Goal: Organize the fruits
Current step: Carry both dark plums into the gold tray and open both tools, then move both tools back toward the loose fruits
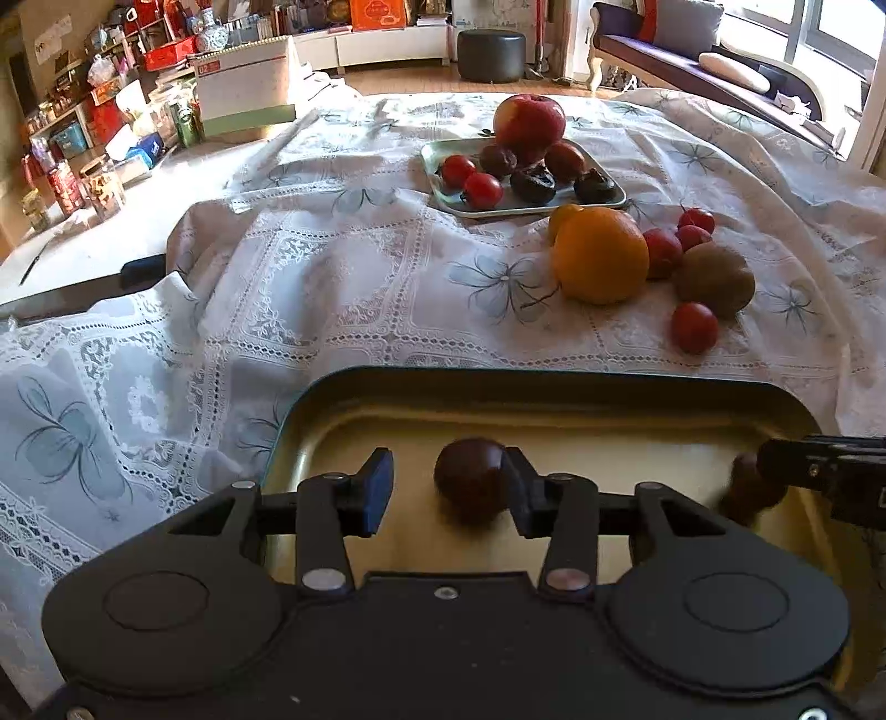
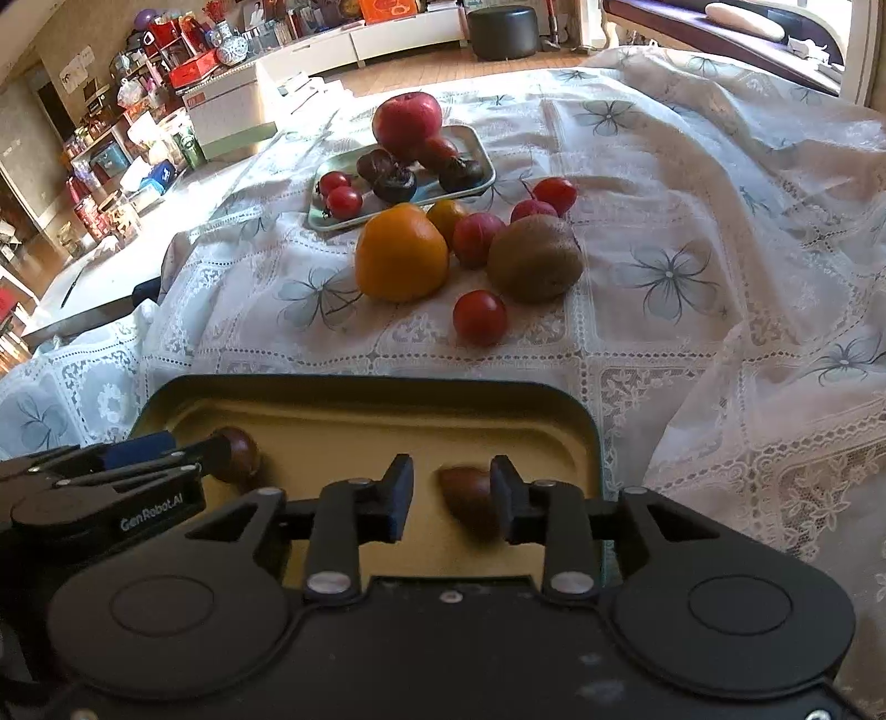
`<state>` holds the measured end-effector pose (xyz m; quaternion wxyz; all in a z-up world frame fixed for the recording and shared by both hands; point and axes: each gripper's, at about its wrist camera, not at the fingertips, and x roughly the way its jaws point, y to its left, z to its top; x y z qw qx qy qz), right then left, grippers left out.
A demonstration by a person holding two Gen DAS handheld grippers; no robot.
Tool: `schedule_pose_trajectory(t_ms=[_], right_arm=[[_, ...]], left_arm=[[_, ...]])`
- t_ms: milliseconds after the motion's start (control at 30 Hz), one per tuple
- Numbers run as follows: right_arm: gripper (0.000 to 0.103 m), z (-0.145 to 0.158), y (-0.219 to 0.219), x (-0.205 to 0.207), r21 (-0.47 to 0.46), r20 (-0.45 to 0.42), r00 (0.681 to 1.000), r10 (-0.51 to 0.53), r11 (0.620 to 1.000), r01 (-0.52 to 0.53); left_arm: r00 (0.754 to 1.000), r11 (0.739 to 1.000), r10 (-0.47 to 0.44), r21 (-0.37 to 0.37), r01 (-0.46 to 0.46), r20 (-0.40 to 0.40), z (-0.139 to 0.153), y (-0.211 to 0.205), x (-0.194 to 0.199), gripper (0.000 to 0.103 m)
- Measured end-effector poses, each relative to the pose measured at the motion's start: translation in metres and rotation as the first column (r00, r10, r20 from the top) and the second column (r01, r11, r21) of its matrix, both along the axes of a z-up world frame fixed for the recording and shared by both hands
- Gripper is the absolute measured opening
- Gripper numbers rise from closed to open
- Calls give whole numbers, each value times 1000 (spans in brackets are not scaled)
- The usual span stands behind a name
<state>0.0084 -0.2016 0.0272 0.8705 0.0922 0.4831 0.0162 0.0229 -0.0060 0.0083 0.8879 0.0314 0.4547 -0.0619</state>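
Hovering low in frame over the yellow tray [image 1: 554, 410], our left gripper [image 1: 448, 487] and right gripper [image 2: 451, 493] gape. Each one's jaws hold nothing, a dark fruit [image 1: 468, 479] touching one finger.

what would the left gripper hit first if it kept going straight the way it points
Probably the far rim of the near tray, just past the dark fruit lying beside its right finger; beyond that, the orange. Depth is hard to judge.

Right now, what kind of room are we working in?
Probably a home living room: a lace tablecloth covers the work surface, a sofa sits by the window, and cluttered shelves line the left wall.
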Motion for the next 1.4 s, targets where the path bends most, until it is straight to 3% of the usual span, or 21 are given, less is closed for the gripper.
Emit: schedule_pose_trajectory(t_ms=[900, 1200, 1400], right_arm=[[40, -5, 7, -1, -14, -11, 1000, 20, 1000, -20], [42, -3, 7, -2, -25, 9, 1000, 19, 1000, -18], [47, 10, -4, 4, -44, 74, 997, -24, 999, 27]], left_arm=[[1000, 1000, -2, 18, 2, -18, -4, -5, -4, 55], [1000, 1000, -3, 19, 4, -22, -4, -5, -4, 55], [1000, 999, -17, 28, 18, -10, 0, -7, 2, 55]])
